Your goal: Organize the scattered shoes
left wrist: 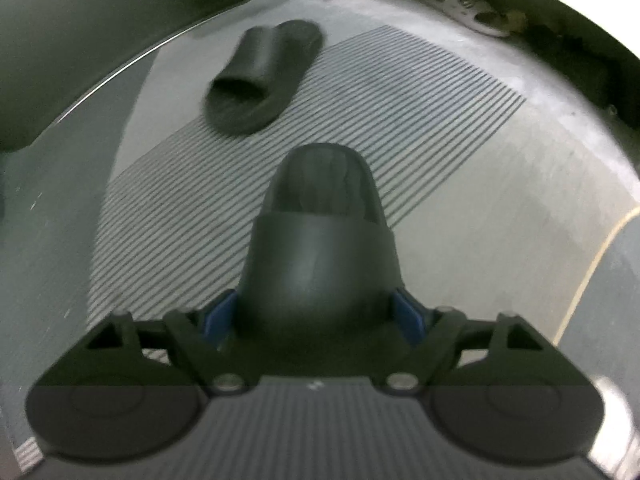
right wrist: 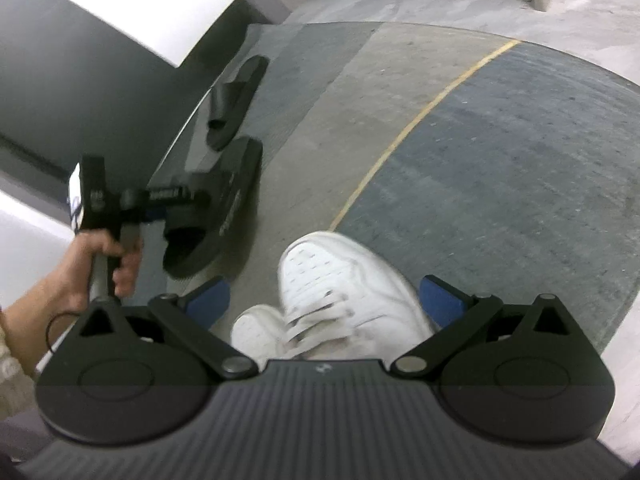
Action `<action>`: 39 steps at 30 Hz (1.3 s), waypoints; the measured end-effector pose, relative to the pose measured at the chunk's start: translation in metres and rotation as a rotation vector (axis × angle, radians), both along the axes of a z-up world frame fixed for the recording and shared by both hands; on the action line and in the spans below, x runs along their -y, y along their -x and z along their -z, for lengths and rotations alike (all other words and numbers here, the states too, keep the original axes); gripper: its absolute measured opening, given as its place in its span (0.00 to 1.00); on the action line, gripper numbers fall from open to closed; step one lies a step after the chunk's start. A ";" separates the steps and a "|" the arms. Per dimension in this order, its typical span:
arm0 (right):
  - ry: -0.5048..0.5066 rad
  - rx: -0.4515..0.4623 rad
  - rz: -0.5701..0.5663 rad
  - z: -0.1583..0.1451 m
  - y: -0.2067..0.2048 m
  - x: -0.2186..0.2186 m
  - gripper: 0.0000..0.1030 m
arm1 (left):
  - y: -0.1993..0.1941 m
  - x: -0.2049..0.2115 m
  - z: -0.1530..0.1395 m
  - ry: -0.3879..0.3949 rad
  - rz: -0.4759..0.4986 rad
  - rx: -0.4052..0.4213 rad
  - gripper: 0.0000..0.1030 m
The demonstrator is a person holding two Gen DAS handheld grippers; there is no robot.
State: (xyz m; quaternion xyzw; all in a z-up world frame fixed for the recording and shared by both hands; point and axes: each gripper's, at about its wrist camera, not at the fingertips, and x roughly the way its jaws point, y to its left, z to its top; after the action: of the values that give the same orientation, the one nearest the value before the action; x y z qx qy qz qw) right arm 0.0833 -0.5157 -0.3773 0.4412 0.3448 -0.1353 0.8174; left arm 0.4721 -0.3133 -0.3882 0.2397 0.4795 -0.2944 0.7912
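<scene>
Left gripper [left wrist: 320,312] was clamped on a black moulded foam slide sandal [left wrist: 320,248], blue pads [left wrist: 218,314] pressing both flanks of its wide upper band. The right wrist view showed that sandal [right wrist: 212,216] lifted clear of the floor, sole tilted, gripper [right wrist: 160,204] at the strap, a hand [right wrist: 108,260] on the handle.

Its mate, a second black slide sandal [left wrist: 260,76], lay flat on the ribbed grey floor mat [left wrist: 400,120] near the mat's far left corner, just beyond the held one.

Right gripper [right wrist: 326,300] had its jaws apart around a white leather lace-up sneaker [right wrist: 344,284]; the pads stood off both sides, not touching. A second white toe [right wrist: 256,328] showed low beside it. Whether a foot was in either could not be told.

Handling, as a judgement: the slide looked light, springy and matte, likely to flex but not slip. The band is the thick part and the sensible hold; the bare sole would be too wide. The sneaker looked stiffer and heavier, with smooth leather that could slide; across the laced midfoot seems safest.

Containers: none clearly visible. More footwear sat blurred at the top edge, past the far edge of the mat [left wrist: 472,12]; whether on a rack could not be told.
</scene>
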 end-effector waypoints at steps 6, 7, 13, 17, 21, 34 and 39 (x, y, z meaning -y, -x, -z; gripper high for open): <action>0.026 0.003 -0.039 -0.007 0.001 -0.010 1.00 | -0.004 -0.060 0.020 -0.012 -0.042 -0.010 0.84; 0.025 0.000 -0.039 -0.007 0.001 -0.011 1.00 | -0.006 -0.068 0.026 -0.012 -0.055 -0.017 0.88; 0.043 0.009 -0.100 -0.025 0.000 -0.021 1.00 | -0.001 -0.065 0.022 -0.030 -0.140 -0.030 0.92; 0.124 0.064 -0.182 -0.062 0.009 -0.028 1.00 | 0.034 -0.069 -0.026 0.003 -0.127 -0.030 0.93; 0.181 0.143 -0.252 -0.100 0.025 -0.038 1.00 | 0.092 -0.086 -0.082 0.042 -0.157 0.031 0.98; 0.830 0.324 -1.113 -0.178 -0.025 -0.169 1.00 | 0.189 -0.235 -0.136 -0.041 -0.452 0.122 1.00; 1.273 0.310 -1.669 -0.142 -0.086 -0.229 1.00 | 0.188 -0.284 -0.110 0.008 -0.656 0.083 1.00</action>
State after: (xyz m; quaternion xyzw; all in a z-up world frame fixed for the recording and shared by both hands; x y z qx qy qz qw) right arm 0.1692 -0.2871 -0.2352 -0.4323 0.2959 0.3709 0.7668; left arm 0.2845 -0.0290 -0.2783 0.0813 0.4974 -0.0159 0.8636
